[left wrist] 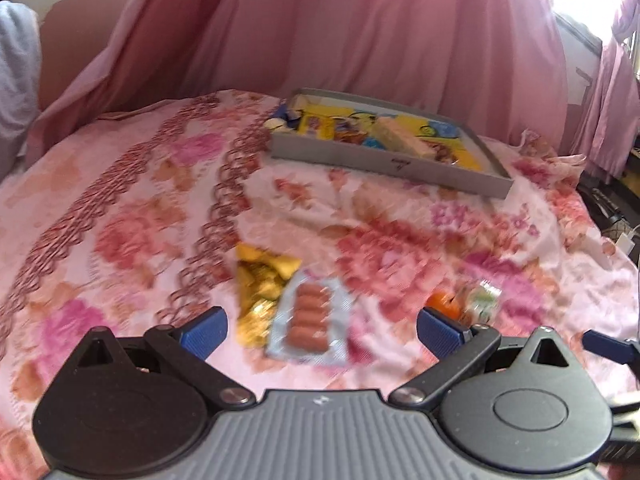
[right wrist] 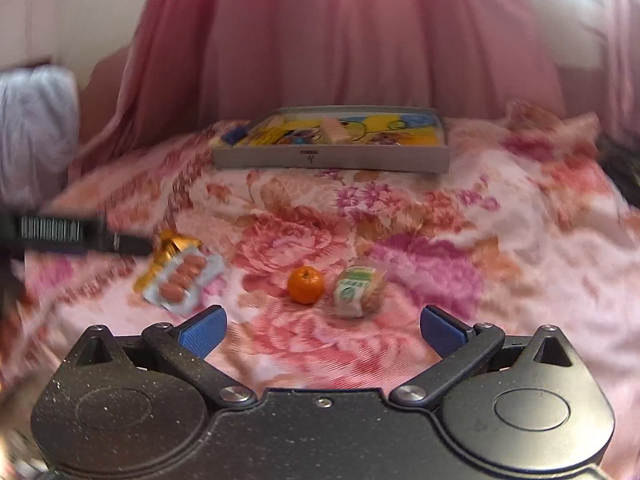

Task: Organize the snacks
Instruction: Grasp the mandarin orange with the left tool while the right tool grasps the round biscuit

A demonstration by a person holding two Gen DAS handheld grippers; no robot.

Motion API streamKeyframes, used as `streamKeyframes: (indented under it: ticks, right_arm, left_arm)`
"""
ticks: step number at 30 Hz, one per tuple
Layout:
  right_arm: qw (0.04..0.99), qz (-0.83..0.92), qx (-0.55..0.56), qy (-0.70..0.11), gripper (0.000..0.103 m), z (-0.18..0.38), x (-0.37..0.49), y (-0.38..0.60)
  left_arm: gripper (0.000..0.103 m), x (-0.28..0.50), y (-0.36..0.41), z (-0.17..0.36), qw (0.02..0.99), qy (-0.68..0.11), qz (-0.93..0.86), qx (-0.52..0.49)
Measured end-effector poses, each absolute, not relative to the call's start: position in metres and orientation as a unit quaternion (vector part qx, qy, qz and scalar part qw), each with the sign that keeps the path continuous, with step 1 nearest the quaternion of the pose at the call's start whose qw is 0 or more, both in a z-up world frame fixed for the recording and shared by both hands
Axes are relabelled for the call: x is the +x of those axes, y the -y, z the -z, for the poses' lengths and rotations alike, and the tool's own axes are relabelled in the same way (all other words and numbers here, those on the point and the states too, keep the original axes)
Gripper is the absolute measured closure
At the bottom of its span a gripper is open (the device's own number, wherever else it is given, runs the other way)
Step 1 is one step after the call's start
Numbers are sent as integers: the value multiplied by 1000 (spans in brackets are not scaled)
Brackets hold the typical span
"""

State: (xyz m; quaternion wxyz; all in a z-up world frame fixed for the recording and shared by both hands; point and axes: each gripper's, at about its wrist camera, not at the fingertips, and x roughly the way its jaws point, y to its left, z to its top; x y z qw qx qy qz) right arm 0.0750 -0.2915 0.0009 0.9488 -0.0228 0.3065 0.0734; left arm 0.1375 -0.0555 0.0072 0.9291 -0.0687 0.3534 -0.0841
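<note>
A clear pack of sausages (left wrist: 309,320) lies on the floral bedspread, overlapping a gold foil snack bag (left wrist: 260,280). My left gripper (left wrist: 322,332) hovers open just in front of them, with nothing between its blue fingers. A small orange (right wrist: 306,285) and a green-labelled wrapped bun (right wrist: 358,290) sit side by side ahead of my right gripper (right wrist: 323,330), which is open and holds nothing. The sausage pack (right wrist: 182,280) and gold bag (right wrist: 170,250) show at the left of the right wrist view. A grey tray (left wrist: 384,162) with several snacks stands at the back.
The grey tray (right wrist: 332,158) has a cartoon-printed bottom and low walls. Pink curtains (left wrist: 340,28) hang behind the bed. A white pillow (right wrist: 36,128) lies at the far left. A dark part of the other gripper (right wrist: 76,236) reaches in from the left edge.
</note>
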Motion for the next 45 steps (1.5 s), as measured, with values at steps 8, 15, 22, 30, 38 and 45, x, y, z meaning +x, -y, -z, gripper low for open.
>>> streamKeyframes:
  ticks: [8, 15, 22, 30, 38, 45]
  right_arm:
    - [941, -92, -124, -302, 1, 25, 113, 314]
    - [930, -133, -134, -315, 1, 48, 154, 322]
    - [925, -148, -154, -313, 11, 64, 175, 313]
    - [928, -164, -153, -298, 22, 65, 174, 313]
    - [927, -169, -140, -305, 24, 66, 176, 317]
    - [924, -175, -132, -313, 41, 66, 178, 320]
  left_arm:
    - [1, 181, 97, 8, 923, -362, 124, -37]
    - [1, 207, 122, 29, 915, -376, 143, -25]
    - [1, 223, 139, 38, 912, -380, 156, -16]
    - [4, 222, 161, 50, 907, -386, 166, -11]
    - [23, 222, 171, 55, 898, -401, 182, -12]
    - [56, 227, 172, 56, 890, -418, 180, -36]
